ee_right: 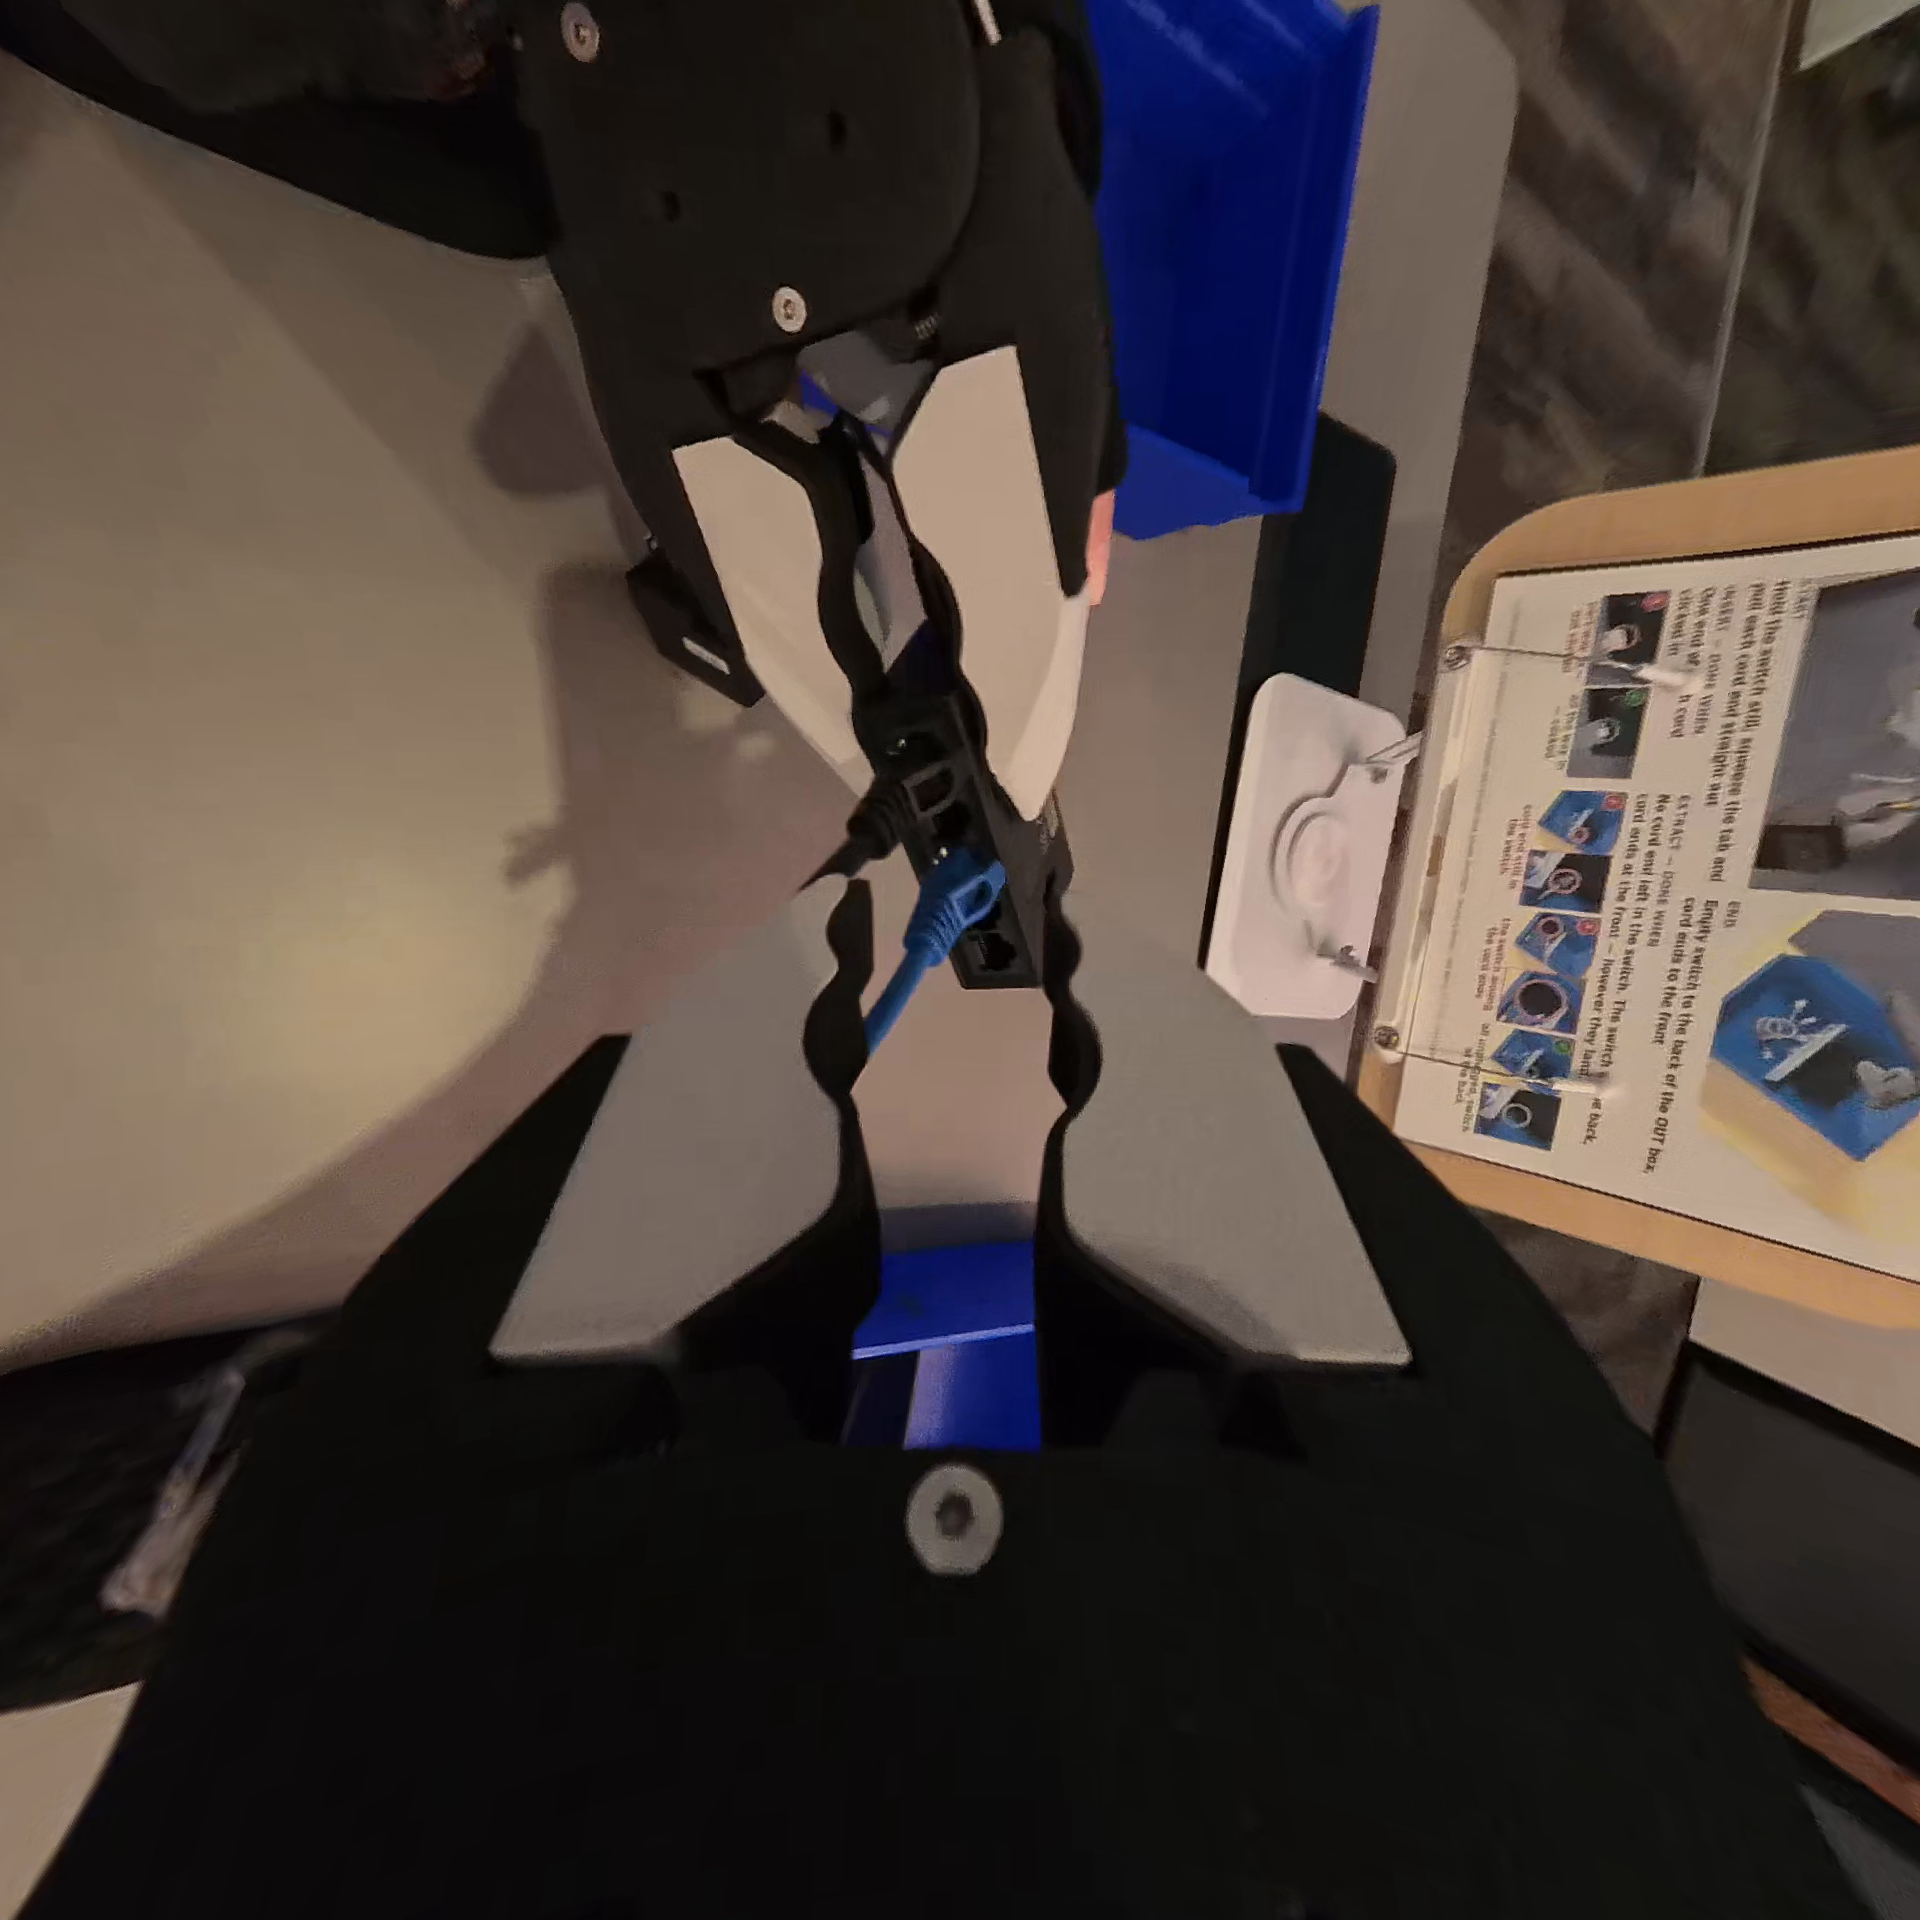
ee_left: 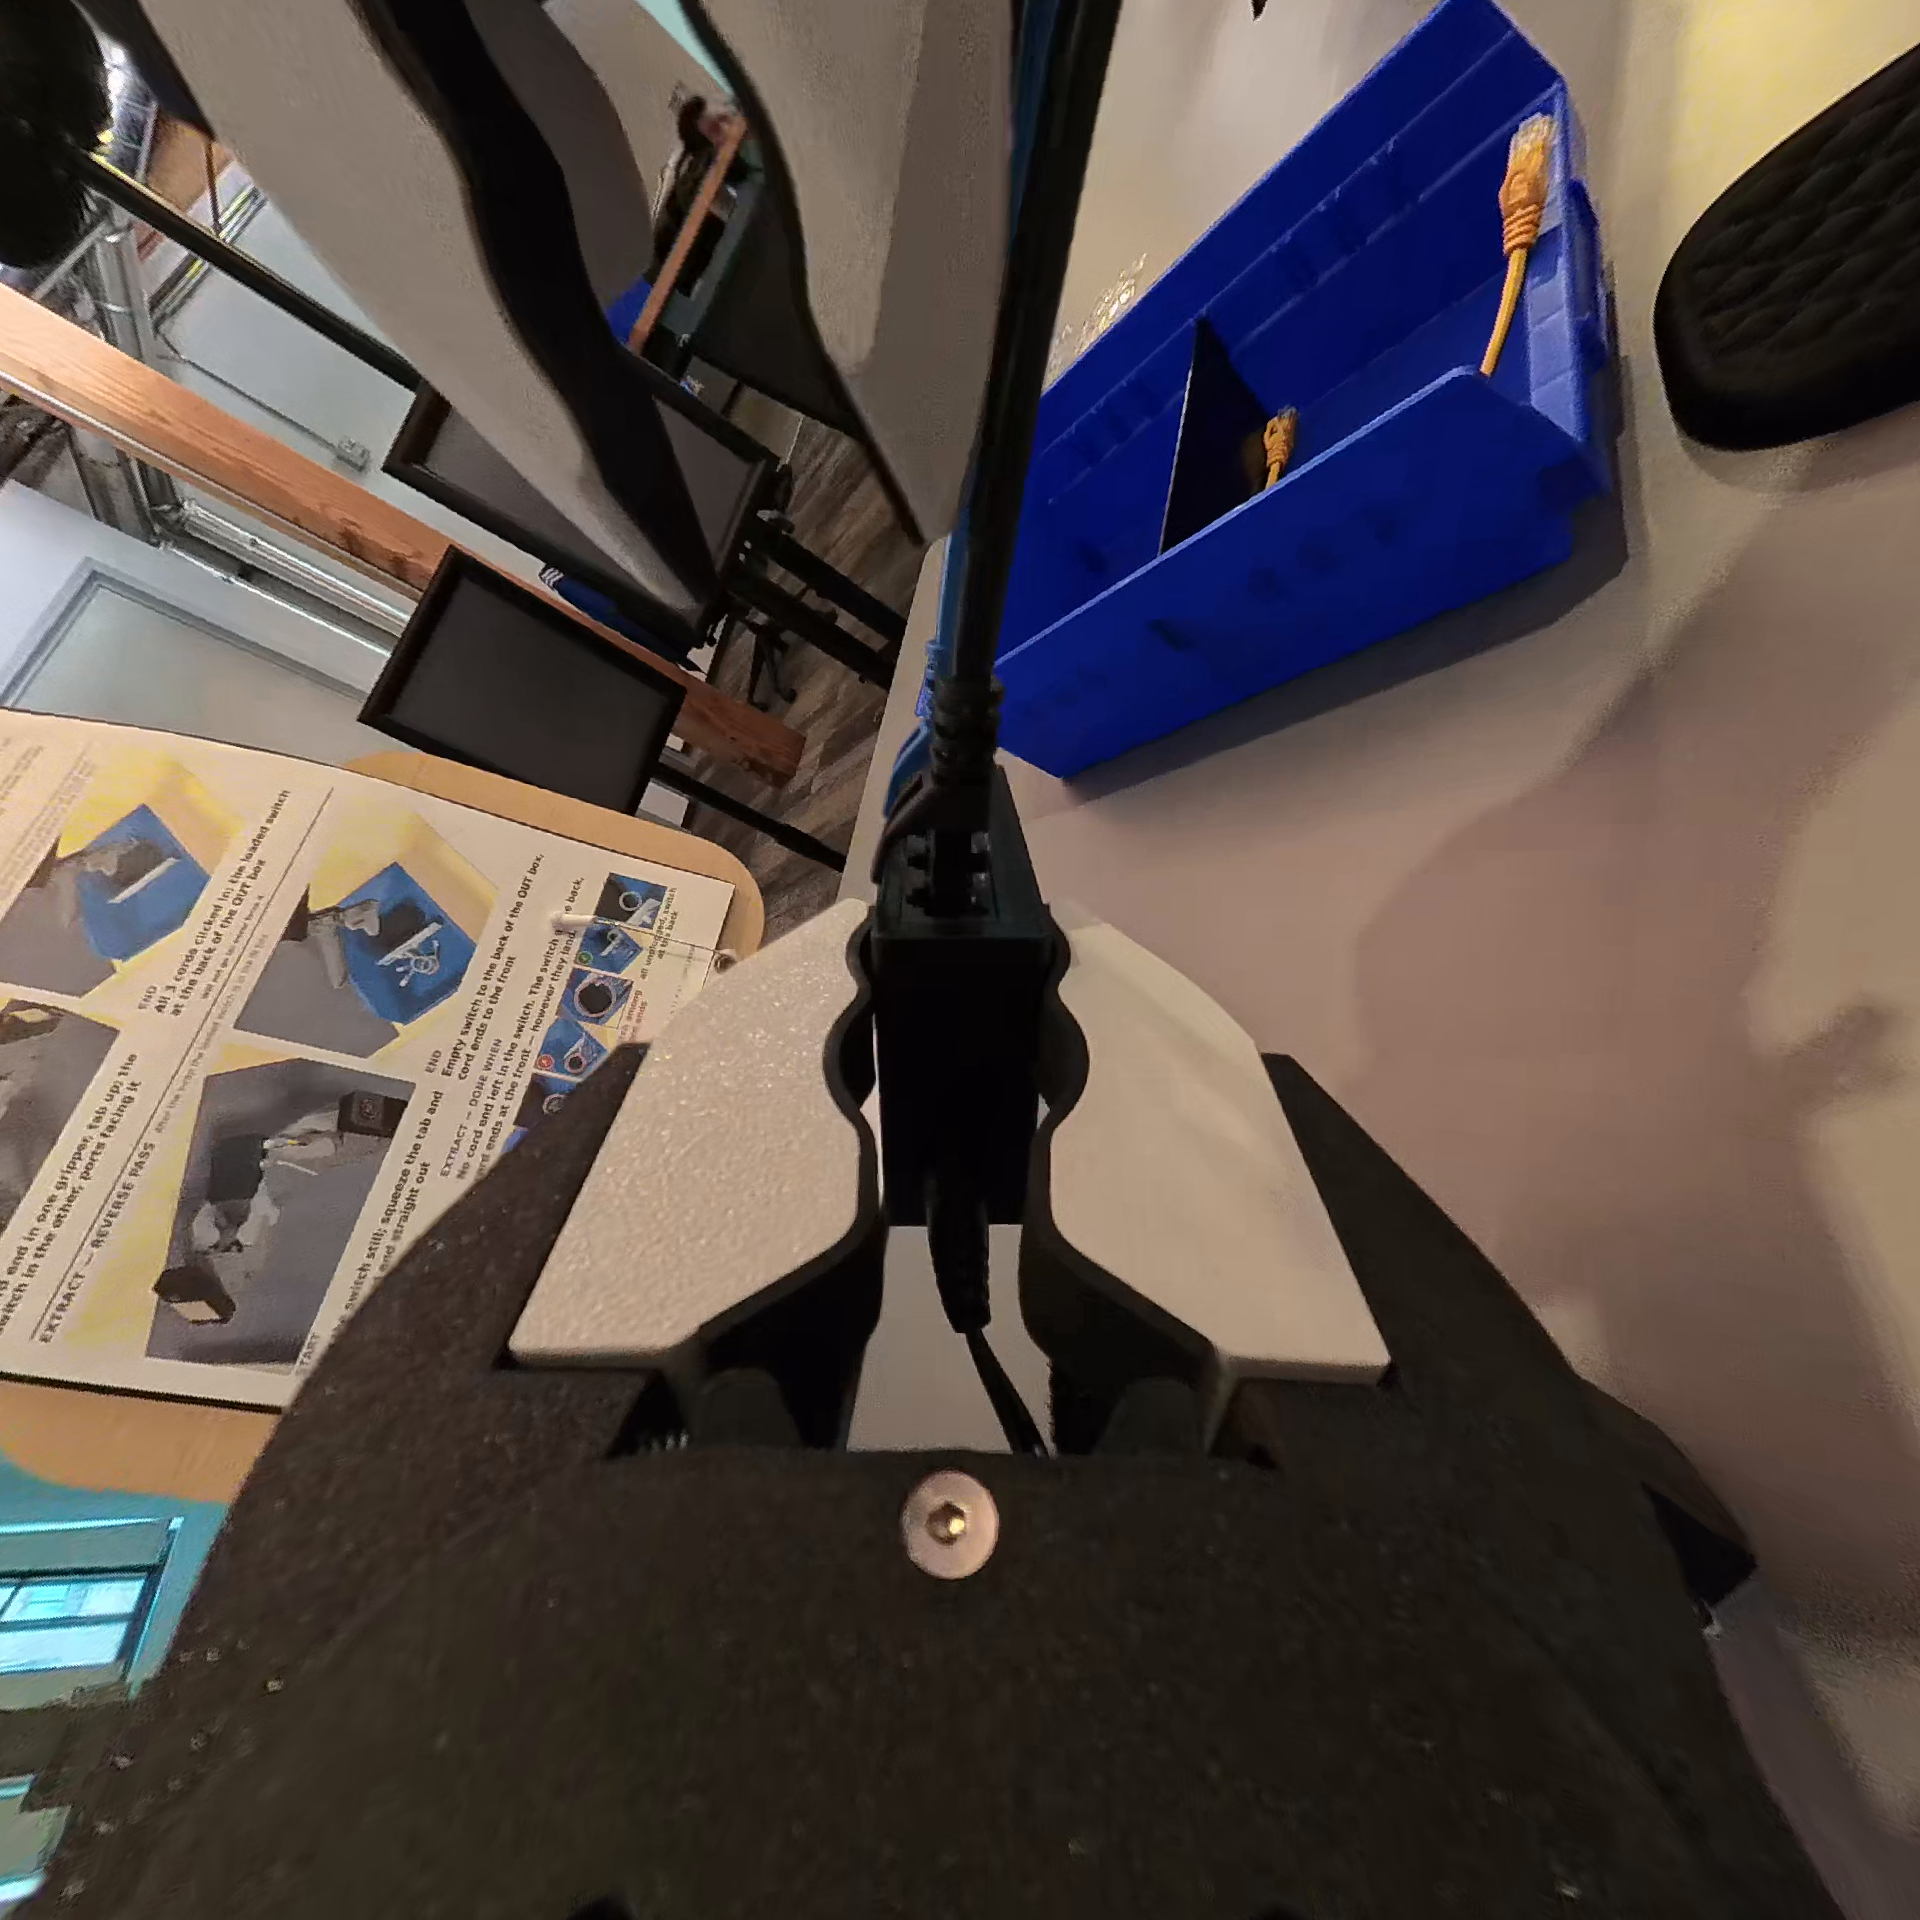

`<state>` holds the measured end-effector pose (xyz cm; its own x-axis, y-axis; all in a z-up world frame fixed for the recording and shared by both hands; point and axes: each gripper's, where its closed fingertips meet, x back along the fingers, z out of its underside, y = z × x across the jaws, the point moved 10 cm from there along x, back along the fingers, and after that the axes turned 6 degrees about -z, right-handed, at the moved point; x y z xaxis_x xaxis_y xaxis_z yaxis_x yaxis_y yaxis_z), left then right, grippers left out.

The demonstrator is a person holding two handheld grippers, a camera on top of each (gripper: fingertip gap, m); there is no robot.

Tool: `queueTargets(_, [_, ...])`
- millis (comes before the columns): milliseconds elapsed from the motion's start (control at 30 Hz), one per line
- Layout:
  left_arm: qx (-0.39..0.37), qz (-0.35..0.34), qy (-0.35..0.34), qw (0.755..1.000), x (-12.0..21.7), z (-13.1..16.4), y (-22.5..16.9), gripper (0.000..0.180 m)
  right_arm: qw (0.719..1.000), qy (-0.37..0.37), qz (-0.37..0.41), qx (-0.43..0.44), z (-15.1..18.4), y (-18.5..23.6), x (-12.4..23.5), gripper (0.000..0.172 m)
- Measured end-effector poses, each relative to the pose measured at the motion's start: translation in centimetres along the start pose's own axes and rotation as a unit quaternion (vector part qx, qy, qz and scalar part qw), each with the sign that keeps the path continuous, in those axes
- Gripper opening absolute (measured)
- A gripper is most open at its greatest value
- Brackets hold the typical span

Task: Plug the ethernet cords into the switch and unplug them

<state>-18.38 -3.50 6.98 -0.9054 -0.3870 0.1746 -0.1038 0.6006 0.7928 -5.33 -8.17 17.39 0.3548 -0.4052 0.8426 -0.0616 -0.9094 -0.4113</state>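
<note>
done: black cord [ee_right: 868,821] and blue cord [ee_right: 940,914] are sitting plugged into the switch [ee_right: 971,831]
left gripper [ee_left: 961,997]: clamping the switch
right gripper [ee_right: 956,914]: hovering open around the blue cord
left: orange cords [ee_left: 1519,223] waiting in the blue bin [ee_left: 1351,436]

Black textured tongs [ee_left: 961,925], pale grey finger plates, wavy black pads [ee_right: 847,987], silver hex screw [ee_left: 948,1524]

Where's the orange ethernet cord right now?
In the left wrist view, upper right: the orange ethernet cord lies inside the blue plastic bin on the table.

Grey table [ee_left: 1455,935], wood-plank floor [ee_left: 821,499], dark monitors [ee_left: 520,686].
</note>
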Motion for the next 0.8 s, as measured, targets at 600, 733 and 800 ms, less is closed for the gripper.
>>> queueTargets(600, [0.051,0.05,-0.104,0.992,0.8,-0.2,0.1,0.026,0.999,-0.043,-0.003,-0.014,1.2,-0.6,2.1,0.029])
queueTargets(733, [0.067,0.044,-0.133,0.988,1.4,-0.6,0.5,0.026,0.997,-0.072,0.008,-0.035,3.2,-1.2,3.4,0.026])
queueTargets(800, [0.072,0.026,-0.146,0.986,1.7,-0.7,0.8,0.026,0.996,-0.077,0.003,-0.043,3.9,-0.5,2.6,0.028])
